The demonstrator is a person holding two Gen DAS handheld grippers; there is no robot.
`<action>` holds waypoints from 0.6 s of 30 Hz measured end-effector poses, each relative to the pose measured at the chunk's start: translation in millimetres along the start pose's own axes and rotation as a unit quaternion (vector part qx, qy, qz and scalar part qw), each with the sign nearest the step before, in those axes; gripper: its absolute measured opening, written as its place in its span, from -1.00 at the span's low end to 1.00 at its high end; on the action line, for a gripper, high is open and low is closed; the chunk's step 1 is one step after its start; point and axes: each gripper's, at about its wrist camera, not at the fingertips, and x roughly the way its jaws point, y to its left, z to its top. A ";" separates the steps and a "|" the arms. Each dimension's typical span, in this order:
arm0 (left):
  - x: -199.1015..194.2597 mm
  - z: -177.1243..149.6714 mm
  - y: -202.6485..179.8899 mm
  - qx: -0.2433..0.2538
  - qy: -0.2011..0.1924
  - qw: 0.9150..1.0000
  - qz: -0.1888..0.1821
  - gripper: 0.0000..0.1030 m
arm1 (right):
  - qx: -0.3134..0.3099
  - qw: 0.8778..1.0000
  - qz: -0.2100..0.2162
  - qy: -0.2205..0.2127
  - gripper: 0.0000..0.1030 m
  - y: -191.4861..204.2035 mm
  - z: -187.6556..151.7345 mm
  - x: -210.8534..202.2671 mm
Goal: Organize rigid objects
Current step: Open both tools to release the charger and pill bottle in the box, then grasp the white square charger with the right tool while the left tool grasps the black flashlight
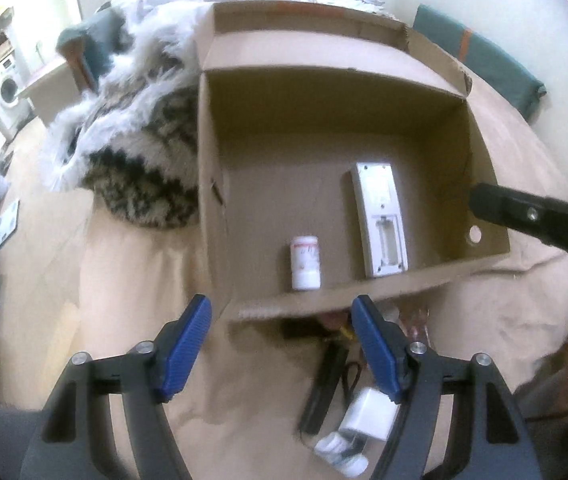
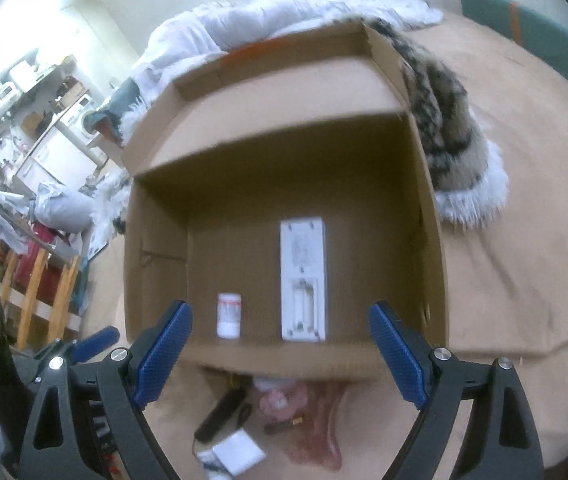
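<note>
Beige bedspread (image 2: 524, 260), rumpled white duvet (image 2: 284, 12), pale walls, washing machine (image 1: 8, 88), wooden railing (image 2: 32, 280) at left.

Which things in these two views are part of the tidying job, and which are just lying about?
Part of the job:
- open brown cardboard box
- small white bottle with red label, in the box
- flat white remote-like device, in the box
- white square charger block, outside the box
- long black bar-shaped object, outside the box

Lying about:
- white fluffy blanket
- teal cushion
- white washing machine
</note>
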 end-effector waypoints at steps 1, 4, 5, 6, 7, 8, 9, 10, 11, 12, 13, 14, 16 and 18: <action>-0.2 -3.0 2.3 -0.004 0.002 1.000 0.001 0.36 | 0.004 1.000 0.003 0.002 0.86 0.0 -3.8 -0.9; -2.8 -15.3 10.1 -0.021 0.007 1.000 0.002 0.36 | 0.008 1.000 -0.004 0.008 0.86 0.9 -18.9 -4.7; -3.0 -18.0 12.1 -0.025 0.008 1.000 0.002 0.36 | 0.011 1.000 -0.001 0.010 0.86 1.1 -24.0 -6.3; -3.5 -21.8 14.4 -0.031 0.011 0.999 0.002 0.36 | 0.014 1.000 0.001 0.011 0.86 0.8 -28.3 -8.0; -4.0 -25.8 16.4 -0.036 0.013 0.999 0.001 0.36 | 0.018 1.000 0.001 0.013 0.86 0.8 -32.9 -8.5; -4.6 -28.0 16.9 -0.037 0.014 0.999 0.001 0.36 | 0.022 1.000 0.000 0.016 0.86 0.5 -37.7 -9.1; -5.4 -31.1 17.1 -0.037 0.015 0.999 0.002 0.36 | 0.027 0.999 -0.003 0.020 0.86 -0.2 -43.0 -9.2; -6.1 -33.2 16.8 -0.035 0.015 0.999 0.003 0.36 | 0.032 0.999 -0.008 0.025 0.86 -0.9 -47.6 -8.8; -7.0 -35.4 16.1 -0.033 0.015 0.999 0.005 0.36 | 0.036 0.999 -0.013 0.029 0.86 -2.0 -52.0 -8.3; -6.7 -37.7 15.4 -0.032 0.017 0.999 0.005 0.36 | 0.044 0.998 -0.019 0.033 0.86 -3.9 -56.9 -7.7; -5.2 -39.2 14.9 -0.032 0.022 0.999 0.003 0.36 | 0.054 0.998 -0.022 0.035 0.86 -6.3 -60.8 -7.7; -2.8 -41.4 13.9 -0.033 0.029 0.999 -0.001 0.36 | 0.067 0.997 -0.022 0.035 0.86 -9.7 -64.0 -8.0; 6.1 -46.4 11.0 -0.033 0.054 0.998 -0.013 0.36 | 0.094 0.995 -0.013 0.038 0.86 -17.4 -69.0 -7.0; 16.9 -53.1 4.5 -0.029 0.086 0.995 -0.033 0.36 | 0.114 0.992 -0.005 0.049 0.86 -23.2 -72.3 -3.8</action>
